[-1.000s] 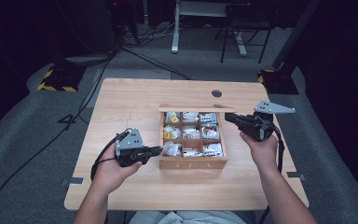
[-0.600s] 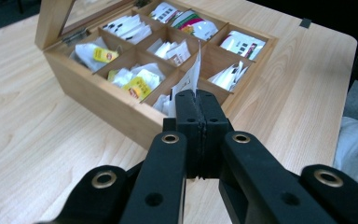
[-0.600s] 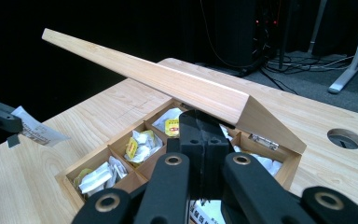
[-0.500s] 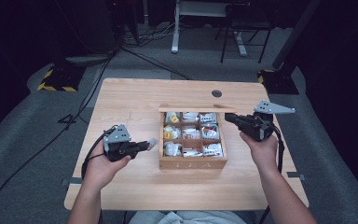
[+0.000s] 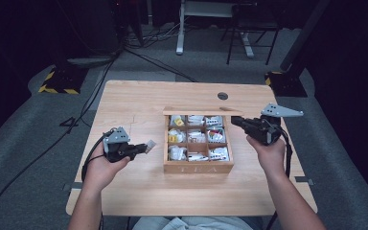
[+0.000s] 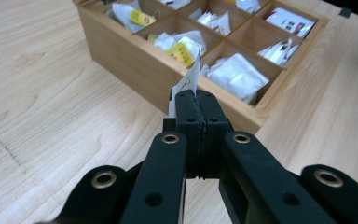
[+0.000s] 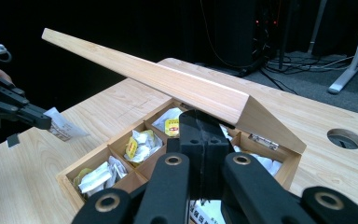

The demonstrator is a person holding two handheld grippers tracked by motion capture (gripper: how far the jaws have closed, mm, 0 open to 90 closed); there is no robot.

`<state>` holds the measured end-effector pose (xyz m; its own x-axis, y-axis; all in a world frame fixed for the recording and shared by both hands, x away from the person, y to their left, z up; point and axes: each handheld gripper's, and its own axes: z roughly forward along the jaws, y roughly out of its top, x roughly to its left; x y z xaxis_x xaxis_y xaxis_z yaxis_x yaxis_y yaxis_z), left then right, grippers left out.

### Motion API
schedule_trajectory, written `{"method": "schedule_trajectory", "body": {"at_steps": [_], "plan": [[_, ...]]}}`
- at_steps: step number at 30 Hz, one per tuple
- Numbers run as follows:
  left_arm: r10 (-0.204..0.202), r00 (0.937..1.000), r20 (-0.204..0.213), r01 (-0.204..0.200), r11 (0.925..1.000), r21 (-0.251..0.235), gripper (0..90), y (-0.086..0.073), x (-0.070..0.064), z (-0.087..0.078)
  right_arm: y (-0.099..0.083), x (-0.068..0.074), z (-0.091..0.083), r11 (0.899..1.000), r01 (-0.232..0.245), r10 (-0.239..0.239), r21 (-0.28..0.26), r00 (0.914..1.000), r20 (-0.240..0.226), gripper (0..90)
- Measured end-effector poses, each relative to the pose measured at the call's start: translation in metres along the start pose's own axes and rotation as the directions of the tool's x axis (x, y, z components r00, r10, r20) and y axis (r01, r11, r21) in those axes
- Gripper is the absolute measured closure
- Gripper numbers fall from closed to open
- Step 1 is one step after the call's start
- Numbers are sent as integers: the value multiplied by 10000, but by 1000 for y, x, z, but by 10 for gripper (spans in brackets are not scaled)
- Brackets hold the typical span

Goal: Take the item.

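"TEA" on wooden box (image 5: 199,167) front

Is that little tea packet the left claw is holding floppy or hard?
Probably floppy: the tea packet looks thin as paper where it sticks up from the shut left hand-held gripper. It is likely very light, since a pinch on one edge holds it up. It may tear if tugged.

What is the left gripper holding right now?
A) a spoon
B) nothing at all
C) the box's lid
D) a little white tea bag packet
D: the left gripper is shut on a white tea bag packet, held over the table just left of the wooden tea box.
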<state>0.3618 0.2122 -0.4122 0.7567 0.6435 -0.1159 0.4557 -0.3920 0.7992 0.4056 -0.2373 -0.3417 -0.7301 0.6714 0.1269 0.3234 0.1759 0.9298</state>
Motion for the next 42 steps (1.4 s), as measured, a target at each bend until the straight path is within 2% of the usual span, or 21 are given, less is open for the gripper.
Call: {"method": "schedule_trajectory", "body": {"at_steps": [5, 10, 16, 32, 42], "plan": [[-301, 9995, -21, 301, 9995, 53, 895, -8, 9, 3, 0, 0, 0, 10000, -24, 24, -17, 10000, -14, 899], [-464, 9987, -222, 470, 9986, 237, 895, -14, 17, 10, 0, 0, 0, 10000, -29, 29, -25, 10000, -15, 899], [-568, 9980, -262, 577, 9976, 379, 895, -21, 24, 15, 0, 0, 0, 10000, -27, 27, -14, 10000, -17, 899], [-676, 9974, -236, 692, 9948, 753, 894, -33, 33, 23, -1, 0, 0, 10000, 18, -18, 6, 10000, 7, 899], [-1043, 9944, -166, 1054, 9907, 865, 892, -39, 39, 25, -1, 0, 0, 10000, 28, -28, 7, 10000, 16, 899]]}}
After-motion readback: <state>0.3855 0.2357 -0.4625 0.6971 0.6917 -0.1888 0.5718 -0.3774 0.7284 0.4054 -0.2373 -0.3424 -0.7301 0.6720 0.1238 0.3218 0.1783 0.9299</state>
